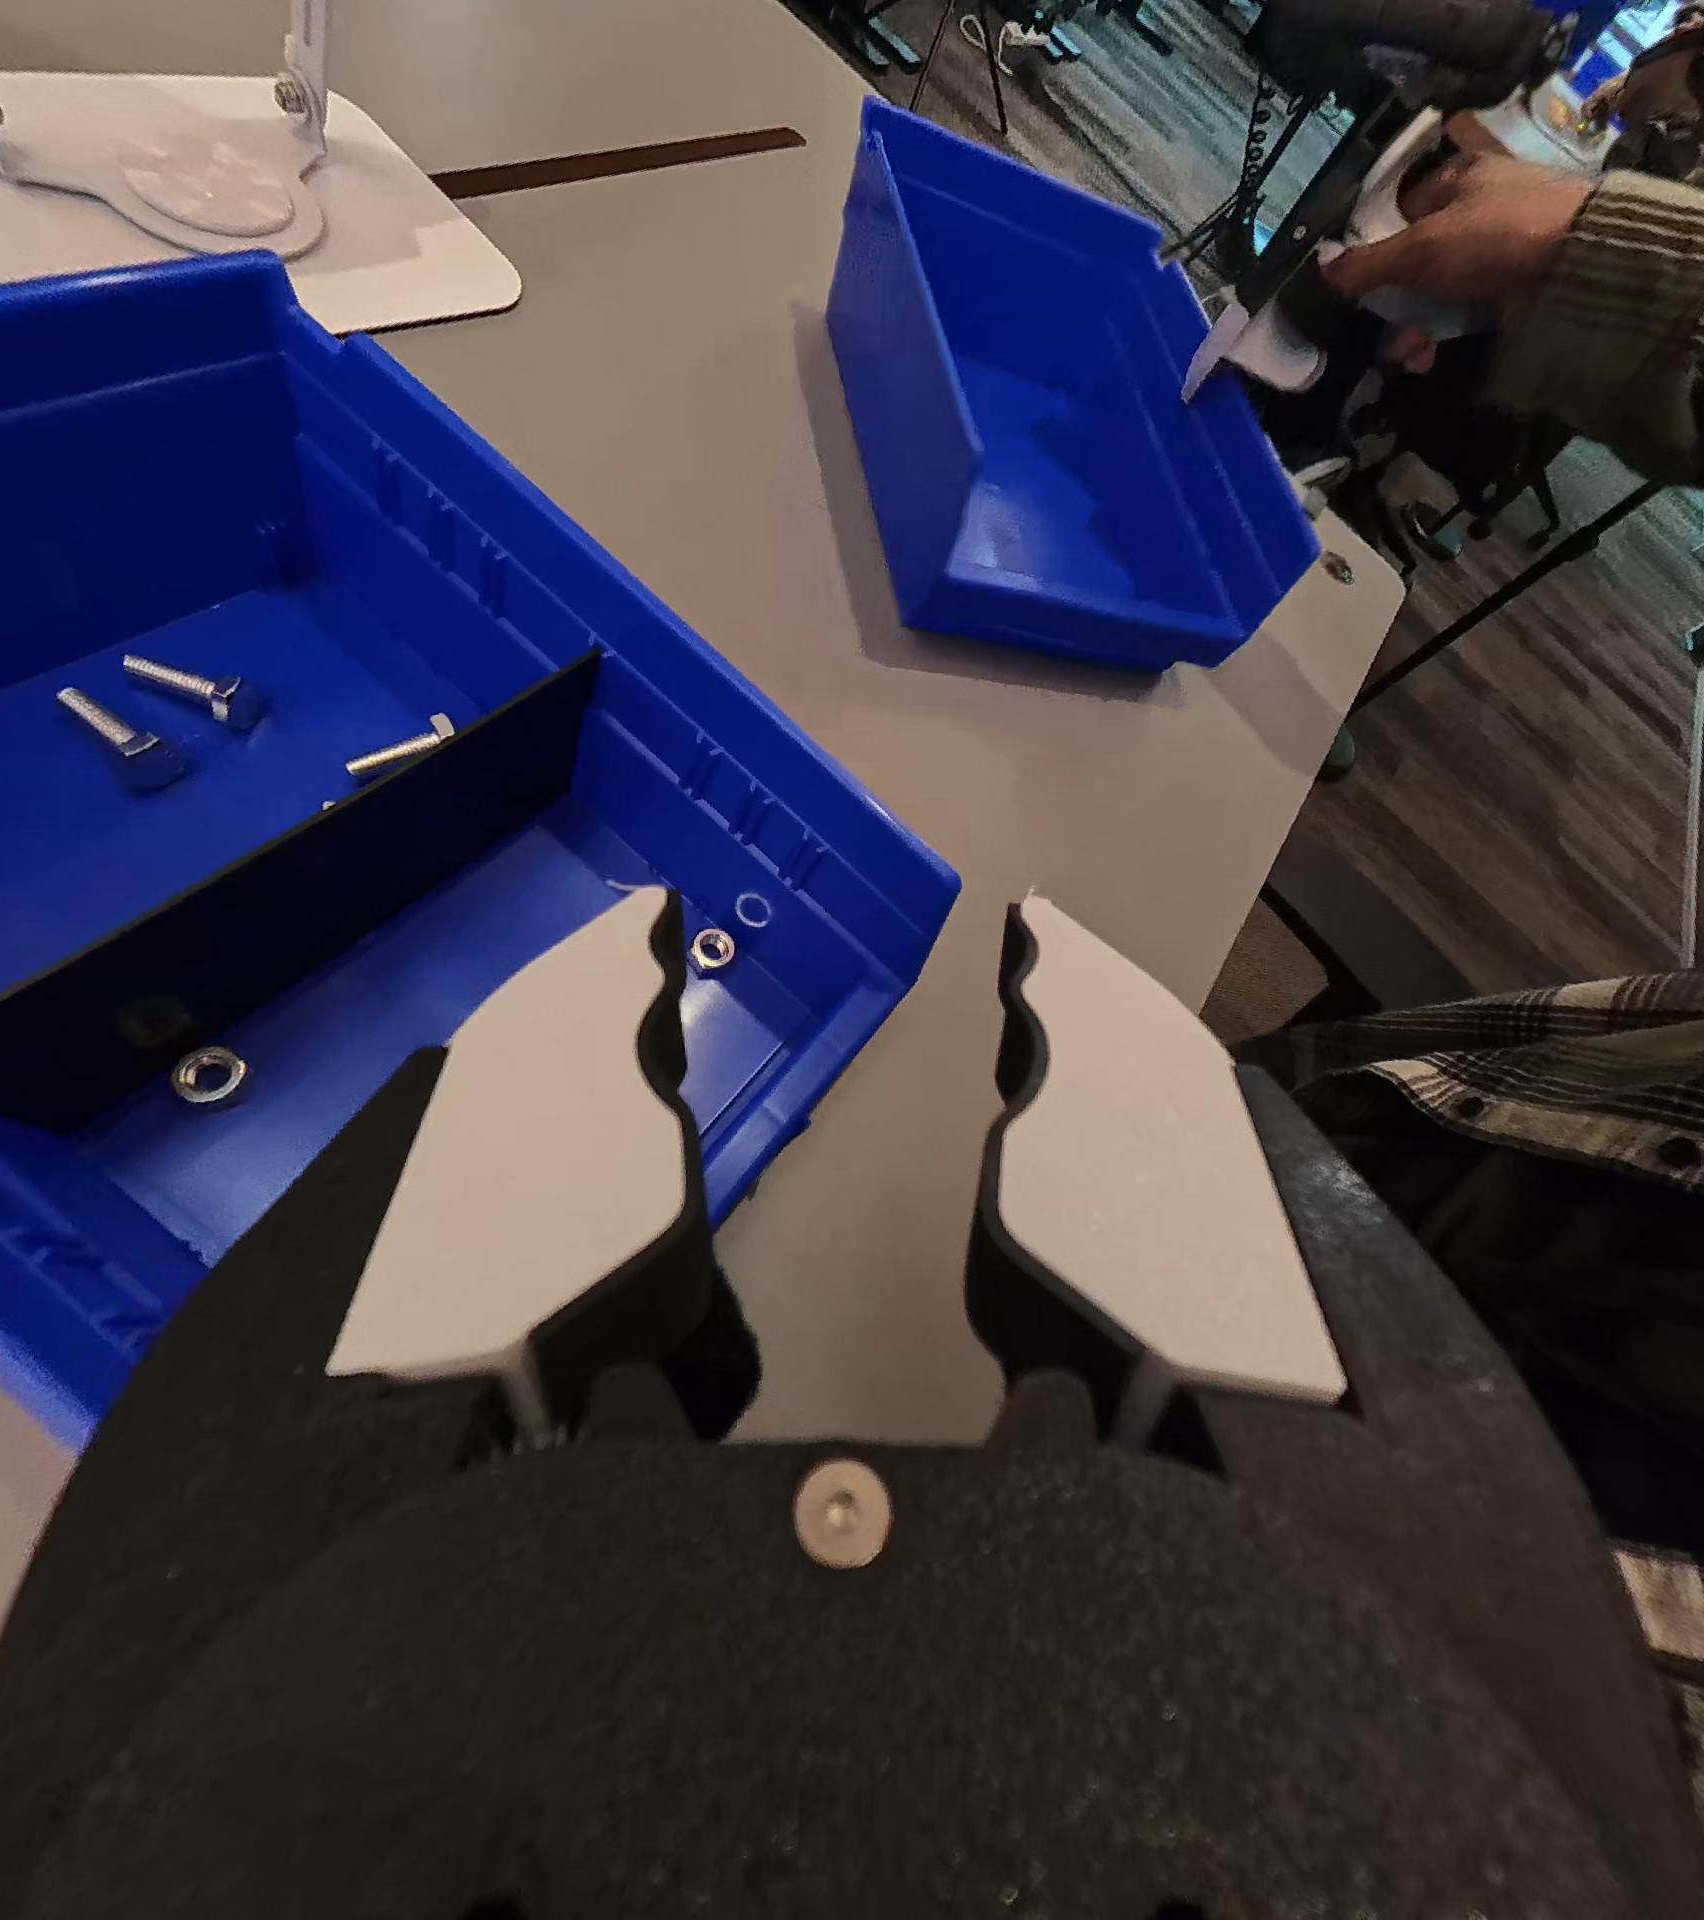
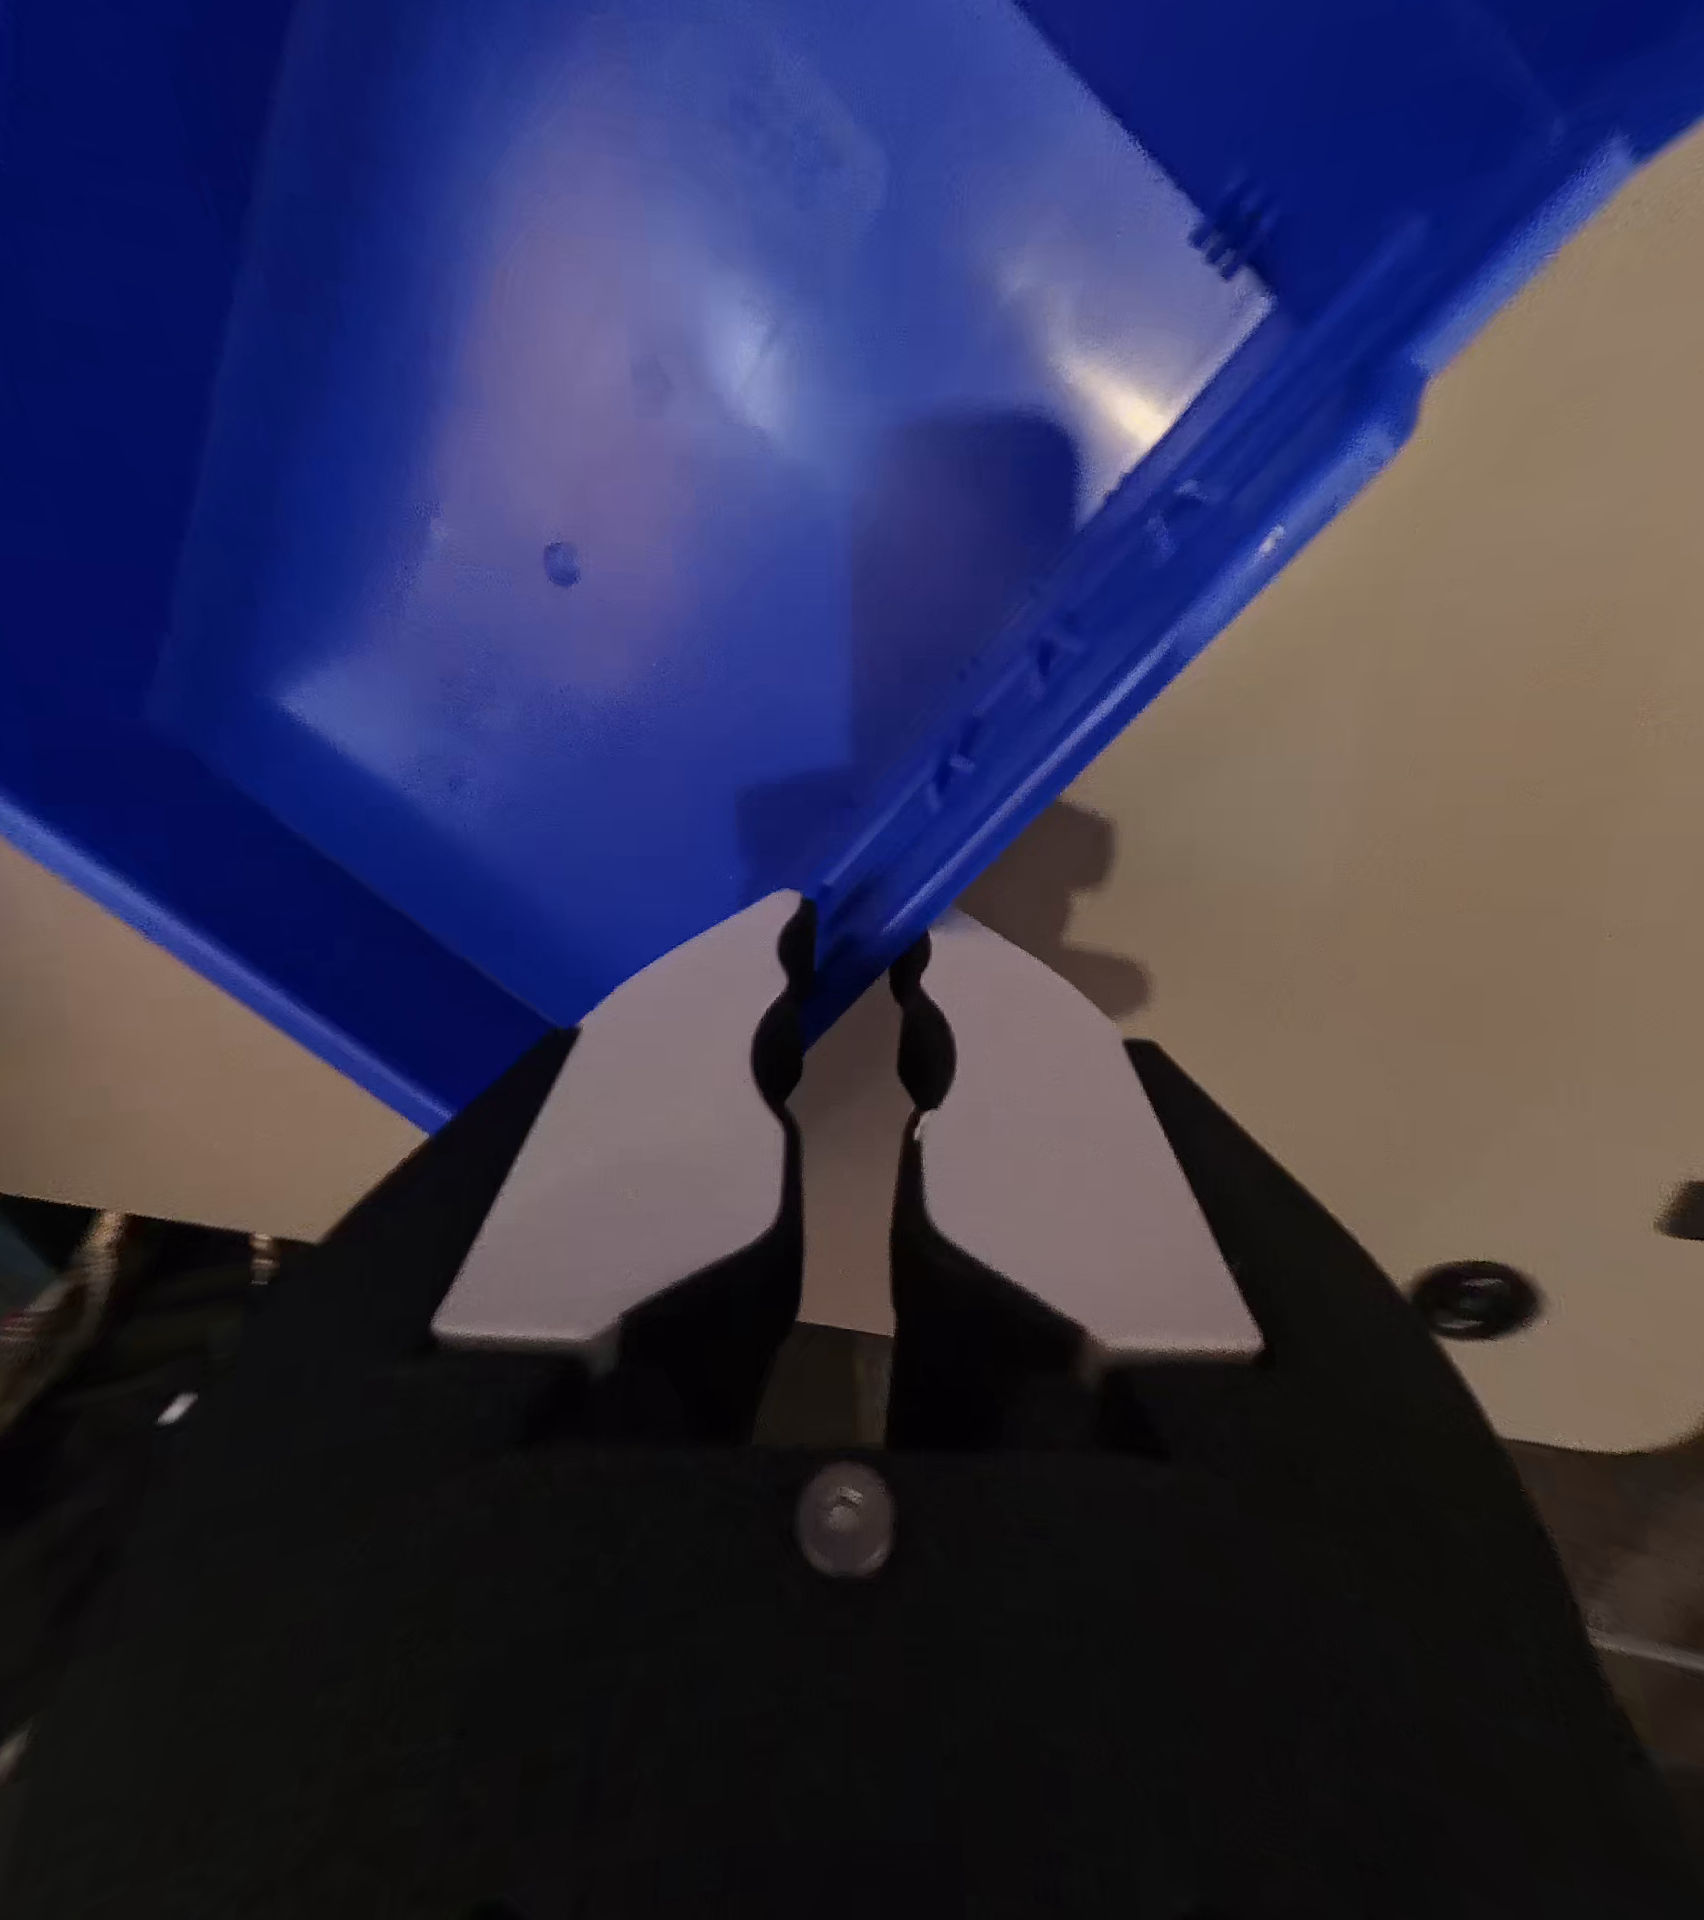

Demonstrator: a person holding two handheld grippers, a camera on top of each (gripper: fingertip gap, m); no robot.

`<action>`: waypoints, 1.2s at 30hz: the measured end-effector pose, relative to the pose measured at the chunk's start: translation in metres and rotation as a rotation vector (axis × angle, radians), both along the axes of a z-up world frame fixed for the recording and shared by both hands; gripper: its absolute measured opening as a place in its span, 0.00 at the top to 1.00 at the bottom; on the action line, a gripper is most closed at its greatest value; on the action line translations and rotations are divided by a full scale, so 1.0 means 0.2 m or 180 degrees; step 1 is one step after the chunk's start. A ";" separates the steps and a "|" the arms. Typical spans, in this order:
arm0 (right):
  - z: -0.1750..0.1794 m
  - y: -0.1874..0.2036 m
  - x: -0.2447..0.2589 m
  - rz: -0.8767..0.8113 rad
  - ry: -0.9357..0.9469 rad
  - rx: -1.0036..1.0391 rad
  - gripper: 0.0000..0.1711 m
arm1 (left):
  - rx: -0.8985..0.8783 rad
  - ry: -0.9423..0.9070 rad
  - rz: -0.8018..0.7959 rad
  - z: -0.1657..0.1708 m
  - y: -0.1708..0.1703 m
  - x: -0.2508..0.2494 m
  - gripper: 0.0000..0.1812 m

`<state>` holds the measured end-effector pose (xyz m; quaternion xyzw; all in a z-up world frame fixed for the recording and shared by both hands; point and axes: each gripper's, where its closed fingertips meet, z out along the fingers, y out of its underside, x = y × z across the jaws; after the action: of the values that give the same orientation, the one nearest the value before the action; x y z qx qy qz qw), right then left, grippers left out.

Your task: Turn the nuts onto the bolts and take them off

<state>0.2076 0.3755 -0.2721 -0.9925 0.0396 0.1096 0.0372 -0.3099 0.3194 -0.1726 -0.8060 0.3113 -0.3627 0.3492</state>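
Note:
A large blue bin (image 1: 619,582) with a black divider (image 1: 308,894) lies at the left of the left wrist view. Three silver bolts (image 1: 193,691) lie in its far compartment. Two nuts (image 1: 209,1075) (image 1: 713,948) lie in the near one. My left gripper (image 1: 837,914) is open and empty, above the bin's near right corner. A small empty blue bin (image 1: 1035,468) stands farther right. My right gripper (image 2: 858,935) is shut on the side wall of this small bin (image 2: 619,416). It also shows in the left wrist view (image 1: 1206,369), held by a hand.
A white stand on a white pad (image 1: 204,187) is at the back left. The grey table (image 1: 682,416) ends at the right (image 1: 1347,644), with floor beyond. A plaid sleeve (image 1: 1658,312) reaches in from the right. A black ring (image 2: 1471,1299) lies near the table corner. One gripper's finger ends stand about 55 cm off the other's.

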 end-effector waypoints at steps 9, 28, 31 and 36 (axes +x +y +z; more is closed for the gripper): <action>0.00 0.18 0.44 0.0540 -0.0396 -0.0037 0.98 | -0.0168 0.0100 0.0019 -0.06 0.05 0.05 0.68; 0.22 0.29 0.83 0.0164 -0.0730 0.0780 0.92 | -0.0253 0.0233 -0.0098 -0.07 0.12 0.24 0.68; 0.36 0.17 0.62 0.0046 -0.0370 0.1066 0.82 | -0.0231 0.0219 -0.0146 -0.07 0.09 0.23 0.68; 0.33 -0.10 0.02 0.0339 0.0155 0.1013 0.70 | -0.0210 0.0035 -0.0166 -0.05 0.05 0.21 0.69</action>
<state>0.2123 0.3545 -0.2059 -0.9718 -0.0300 0.1402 0.1870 -0.2688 0.3300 -0.1819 -0.8106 0.3221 -0.3773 0.3112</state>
